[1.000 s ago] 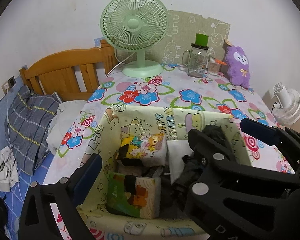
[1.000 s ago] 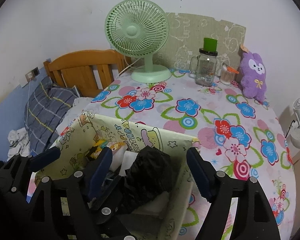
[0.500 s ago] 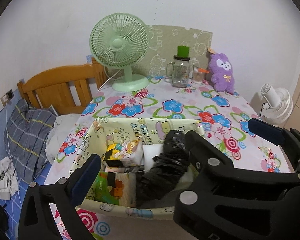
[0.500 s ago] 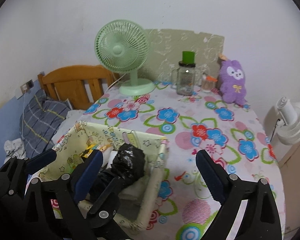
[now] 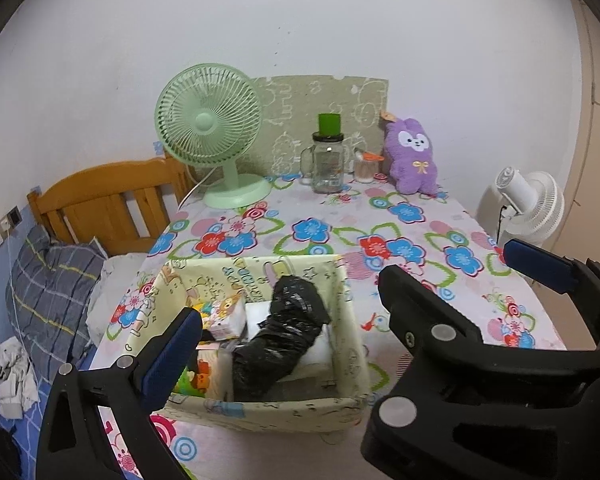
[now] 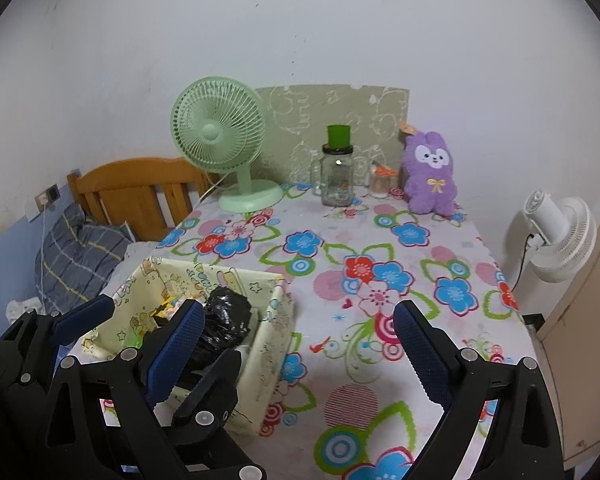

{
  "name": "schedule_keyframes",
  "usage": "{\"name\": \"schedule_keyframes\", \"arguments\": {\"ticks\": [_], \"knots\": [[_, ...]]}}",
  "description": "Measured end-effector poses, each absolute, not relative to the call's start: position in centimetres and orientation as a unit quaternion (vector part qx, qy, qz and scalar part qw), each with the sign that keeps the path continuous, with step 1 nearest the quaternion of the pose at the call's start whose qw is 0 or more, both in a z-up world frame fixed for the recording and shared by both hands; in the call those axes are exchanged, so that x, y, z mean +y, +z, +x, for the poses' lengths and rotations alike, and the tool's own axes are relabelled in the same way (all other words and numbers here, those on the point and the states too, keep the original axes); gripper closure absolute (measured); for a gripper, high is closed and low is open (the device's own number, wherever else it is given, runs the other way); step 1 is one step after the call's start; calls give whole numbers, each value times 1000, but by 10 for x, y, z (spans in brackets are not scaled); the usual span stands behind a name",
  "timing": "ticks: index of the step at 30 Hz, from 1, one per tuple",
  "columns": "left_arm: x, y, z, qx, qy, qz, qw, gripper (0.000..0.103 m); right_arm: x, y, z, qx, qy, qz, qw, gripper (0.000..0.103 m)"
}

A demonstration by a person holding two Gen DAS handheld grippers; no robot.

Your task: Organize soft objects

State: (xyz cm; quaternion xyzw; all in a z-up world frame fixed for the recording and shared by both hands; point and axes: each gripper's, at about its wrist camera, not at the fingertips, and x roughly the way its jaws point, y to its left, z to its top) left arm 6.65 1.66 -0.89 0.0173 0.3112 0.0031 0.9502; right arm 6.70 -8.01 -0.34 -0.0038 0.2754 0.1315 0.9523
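My right gripper [image 6: 296,340]: jaws just spread wide, empty. My left gripper [image 5: 348,308]: apart, empty, its base cut off. Lower left: basket [image 5: 260,416] holding black bag [image 5: 284,332]; packets half hidden. Upper right: purple plush [image 5: 414,156].

White wall [image 6: 340,20], wooden headboard [image 5: 108,200], floral table [image 6: 380,264]

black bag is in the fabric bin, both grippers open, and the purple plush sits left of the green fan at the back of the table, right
Not quite. The purple plush sits right of the green fan, not left, as the right wrist view shows. The rest holds: the black bag lies in the fabric bin, and the left gripper and right gripper are open.
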Motion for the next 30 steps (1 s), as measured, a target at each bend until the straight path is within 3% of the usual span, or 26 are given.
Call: {"name": "schedule_keyframes", "arguments": {"ticks": [30], "knots": [[-33, 51, 7, 222, -9, 43, 974, 0, -184, 48, -16, 169, 45, 47, 983, 1]]}}
